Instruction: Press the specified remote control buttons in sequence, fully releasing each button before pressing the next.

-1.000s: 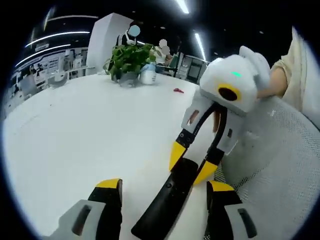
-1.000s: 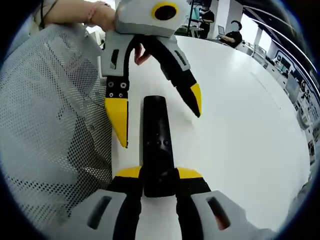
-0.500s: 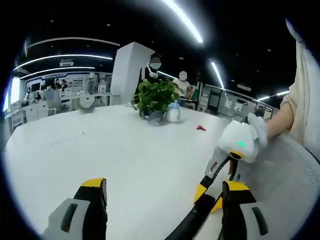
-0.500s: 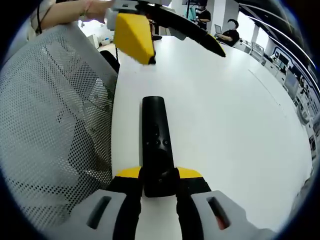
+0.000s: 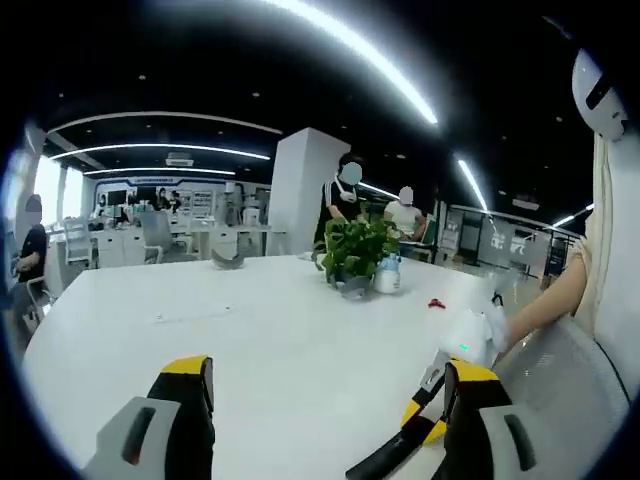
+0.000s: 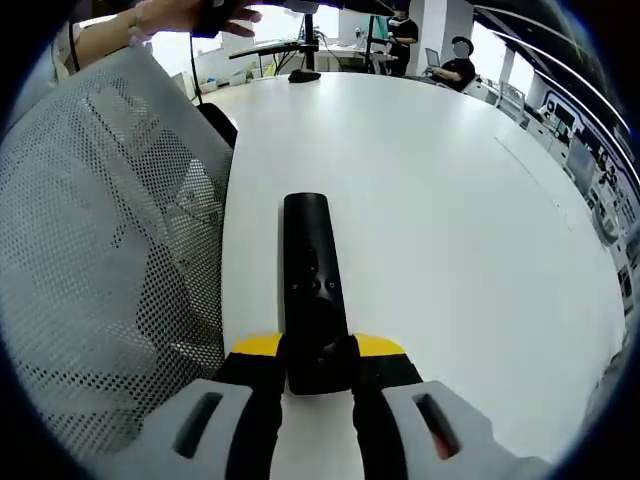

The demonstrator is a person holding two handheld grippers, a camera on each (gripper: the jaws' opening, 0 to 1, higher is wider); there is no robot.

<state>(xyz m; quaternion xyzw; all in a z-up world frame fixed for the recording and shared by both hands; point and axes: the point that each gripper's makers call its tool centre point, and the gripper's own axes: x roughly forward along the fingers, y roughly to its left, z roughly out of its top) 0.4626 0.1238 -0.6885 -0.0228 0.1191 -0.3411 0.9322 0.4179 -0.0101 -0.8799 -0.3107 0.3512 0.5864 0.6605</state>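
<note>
The right gripper pinches the near end of the black remote control, lying on the white table; the left gripper hangs spread above it, touching no button; further presses probably remain.

The left gripper has grey moulded bodies, black jaws and yellow tips. The right gripper matches it: grey shells with dark oval slots, black inner jaws, yellow pads. Seen from the left gripper view, its housing is white with a green light. The person wears a cream short sleeve.
</note>
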